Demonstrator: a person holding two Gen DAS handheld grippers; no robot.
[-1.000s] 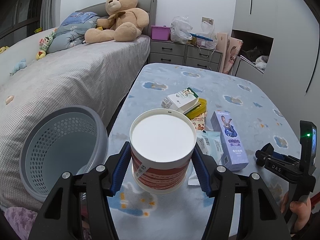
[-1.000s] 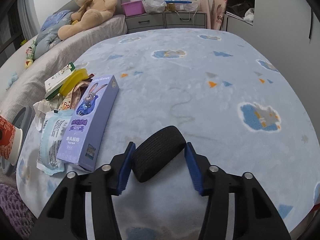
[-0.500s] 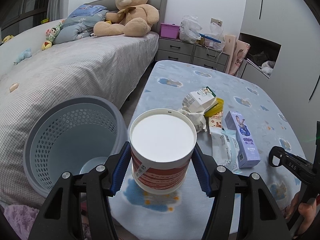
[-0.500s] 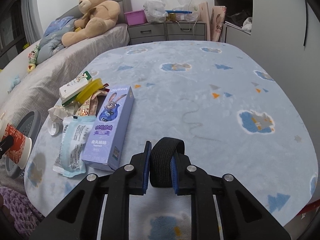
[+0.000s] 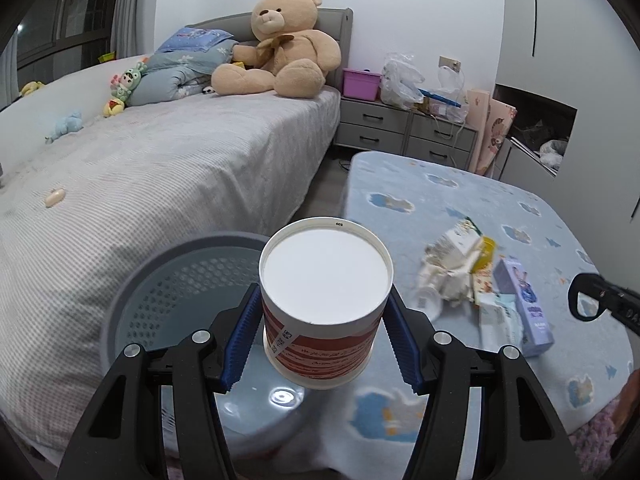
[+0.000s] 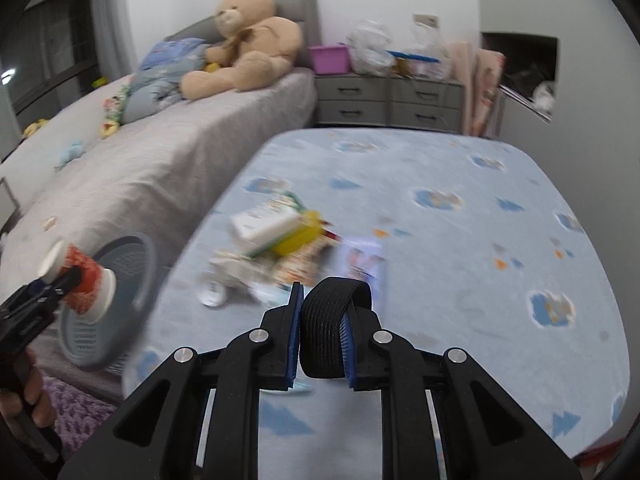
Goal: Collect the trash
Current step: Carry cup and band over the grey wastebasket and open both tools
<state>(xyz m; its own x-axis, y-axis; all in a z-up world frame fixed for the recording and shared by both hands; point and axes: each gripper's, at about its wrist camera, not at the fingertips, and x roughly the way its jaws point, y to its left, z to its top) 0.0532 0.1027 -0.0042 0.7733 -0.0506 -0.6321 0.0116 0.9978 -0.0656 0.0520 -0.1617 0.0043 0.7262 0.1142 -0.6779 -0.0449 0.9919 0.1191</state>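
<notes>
The left tongs (image 5: 324, 336) are gripping a paper cup (image 5: 325, 304) above the bin (image 5: 168, 280), while the right tongs (image 6: 322, 340) are squeezing what looks like a black band (image 6: 332, 320) beside it.

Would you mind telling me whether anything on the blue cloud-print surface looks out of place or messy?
Yes: a heap of litter lies jumbled near its left edge, with crumpled paper, cartons and wrappers overlapping, and a purple box beside it. The rest of the blue surface looks tidy.

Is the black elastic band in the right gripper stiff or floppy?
Likely floppy: the black elastic band is squashed into a narrow loop between the right gripper pads. Its ribbed weave should resist slipping. Probably light.
</notes>
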